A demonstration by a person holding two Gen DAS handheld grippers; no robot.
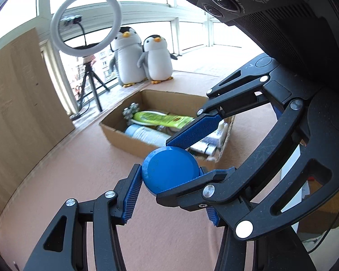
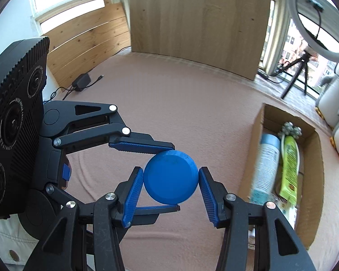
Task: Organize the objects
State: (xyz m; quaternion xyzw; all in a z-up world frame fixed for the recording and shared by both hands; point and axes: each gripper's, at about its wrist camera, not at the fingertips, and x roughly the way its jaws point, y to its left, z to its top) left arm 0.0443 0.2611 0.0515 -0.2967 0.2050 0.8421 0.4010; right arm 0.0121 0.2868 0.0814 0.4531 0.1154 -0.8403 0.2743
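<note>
Both grippers are carrying one blue disc toward the cardboard box.

The left gripper point(image 1: 167, 176) and the right gripper point(image 2: 171, 180) are each clamping their ribbed blue fingers point(image 2: 133, 194) on the smooth, round, hard-looking blue disc point(image 2: 170, 177), crosswise to one another, holding it above the pink cloth-covered table point(image 2: 169, 94). From the right wrist view the open cardboard box point(image 2: 257, 135) is lying at three o'clock of the disc, just beside it, already holding a pale blue bottle point(image 2: 265, 164) and a green tube point(image 2: 290, 169) lying lengthwise.
</note>
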